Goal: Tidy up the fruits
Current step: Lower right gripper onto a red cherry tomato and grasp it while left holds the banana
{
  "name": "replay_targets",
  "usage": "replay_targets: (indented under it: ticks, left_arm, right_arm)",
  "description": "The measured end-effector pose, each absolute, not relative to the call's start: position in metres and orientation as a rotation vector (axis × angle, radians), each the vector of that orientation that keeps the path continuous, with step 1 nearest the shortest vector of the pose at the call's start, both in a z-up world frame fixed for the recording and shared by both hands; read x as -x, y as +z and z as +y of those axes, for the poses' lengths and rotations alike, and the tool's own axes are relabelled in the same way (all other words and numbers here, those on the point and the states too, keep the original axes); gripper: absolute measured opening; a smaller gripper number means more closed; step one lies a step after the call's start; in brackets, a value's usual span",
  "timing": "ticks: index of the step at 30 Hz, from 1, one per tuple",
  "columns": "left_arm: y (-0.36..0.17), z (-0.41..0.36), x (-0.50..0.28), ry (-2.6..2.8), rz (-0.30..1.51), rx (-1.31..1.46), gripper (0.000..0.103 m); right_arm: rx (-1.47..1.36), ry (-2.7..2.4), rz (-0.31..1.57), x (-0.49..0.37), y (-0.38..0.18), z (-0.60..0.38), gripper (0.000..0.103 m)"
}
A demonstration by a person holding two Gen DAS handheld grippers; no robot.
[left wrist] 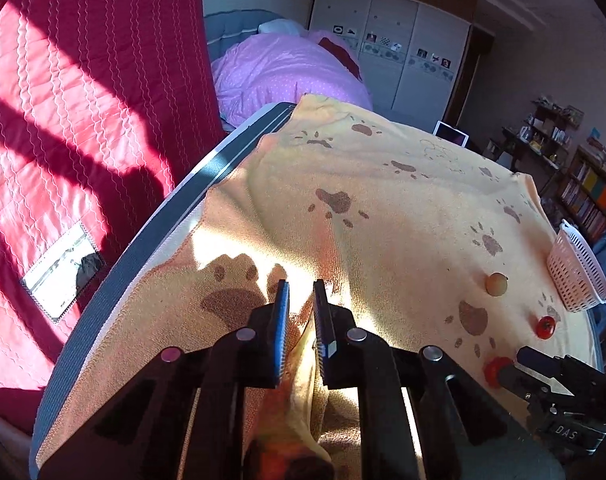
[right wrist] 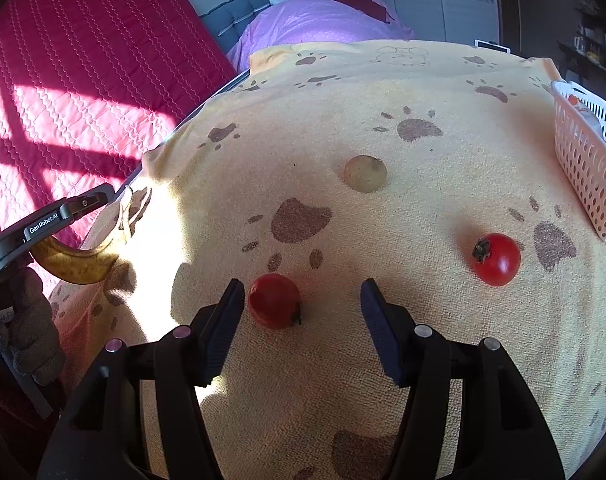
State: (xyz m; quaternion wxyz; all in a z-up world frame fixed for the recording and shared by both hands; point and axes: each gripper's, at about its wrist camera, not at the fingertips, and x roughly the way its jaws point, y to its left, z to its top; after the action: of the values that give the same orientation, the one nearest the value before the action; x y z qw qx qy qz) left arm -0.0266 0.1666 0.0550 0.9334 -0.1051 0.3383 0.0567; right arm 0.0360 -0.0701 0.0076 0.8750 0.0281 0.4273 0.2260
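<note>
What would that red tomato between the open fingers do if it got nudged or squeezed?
The tomato would probably roll: it looks round and smooth and lies loose on the towel, though the nubbly cloth may slow it. Its skin looks taut and glossy, so it may slip or bruise under a hard squeeze. The right hand-held gripper stands open around it, touching nothing that I can see.

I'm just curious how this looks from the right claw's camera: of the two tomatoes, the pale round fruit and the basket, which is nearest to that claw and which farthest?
1. Near tomato: between the open right gripper's fingers, by the left one.
2. Far tomato: off to the right.
3. Pale fruit: ahead, mid-cloth.
4. Basket: far right edge.
</note>
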Motion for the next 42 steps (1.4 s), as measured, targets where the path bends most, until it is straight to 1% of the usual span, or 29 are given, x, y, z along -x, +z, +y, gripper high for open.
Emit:
replay_targets:
  ticks: [8,9,10,11,12,13,14,15,16,19,33,35,36,38,40,42]
  left_arm:
    - [0.048,0.174,0.039,0.109,0.733,0.216,0.013]
    - [0.045,0.175,0.042,0.109,0.743,0.219,0.015]
    - [0.042,0.175,0.045,0.110,0.750,0.219,0.024]
    - [0.041,0.175,0.048,0.112,0.747,0.218,0.030]
    - [0.040,0.176,0.052,0.113,0.743,0.217,0.042]
    - [0.039,0.175,0.055,0.108,0.742,0.216,0.046]
    - [0.038,0.174,0.058,0.100,0.742,0.215,0.047]
    - [0.037,0.173,0.060,0.094,0.742,0.212,0.050]
    - [0.036,0.172,0.061,0.093,0.744,0.209,0.055]
    - [0.034,0.171,0.064,0.076,0.748,0.214,0.059]
    - [0.019,0.145,0.083,-0.014,0.828,0.136,0.059]
    - [0.016,0.141,0.082,-0.016,0.853,0.135,0.054]
    - [0.014,0.140,0.080,-0.016,0.866,0.133,0.049]
    - [0.011,0.136,0.078,0.006,0.880,0.115,0.045]
    - [0.011,0.135,0.077,0.015,0.881,0.109,0.037]
    - [0.013,0.139,0.077,0.020,0.885,0.137,0.034]
  right_arm:
    - [-0.062,0.467,0.891,-0.036,0.008,-0.070,0.062]
    - [-0.061,0.468,0.892,-0.036,0.008,-0.070,0.062]
    - [-0.060,0.469,0.892,-0.036,0.008,-0.070,0.062]
    - [-0.059,0.469,0.893,-0.036,0.008,-0.070,0.062]
    - [-0.059,0.469,0.892,-0.035,0.008,-0.070,0.062]
    - [-0.060,0.468,0.891,-0.036,0.008,-0.069,0.062]
    - [-0.060,0.467,0.891,-0.036,0.008,-0.069,0.062]
    - [-0.060,0.467,0.891,-0.036,0.008,-0.069,0.062]
    - [-0.060,0.467,0.891,-0.036,0.008,-0.069,0.062]
    - [-0.059,0.467,0.887,-0.035,0.008,-0.069,0.062]
    - [-0.060,0.466,0.884,-0.034,0.008,-0.071,0.062]
    - [-0.059,0.467,0.884,-0.034,0.008,-0.070,0.062]
    - [-0.058,0.468,0.883,-0.033,0.008,-0.070,0.062]
    - [-0.057,0.469,0.881,-0.033,0.009,-0.070,0.062]
    - [-0.058,0.468,0.881,-0.033,0.009,-0.070,0.062]
    - [-0.056,0.469,0.880,-0.032,0.009,-0.069,0.062]
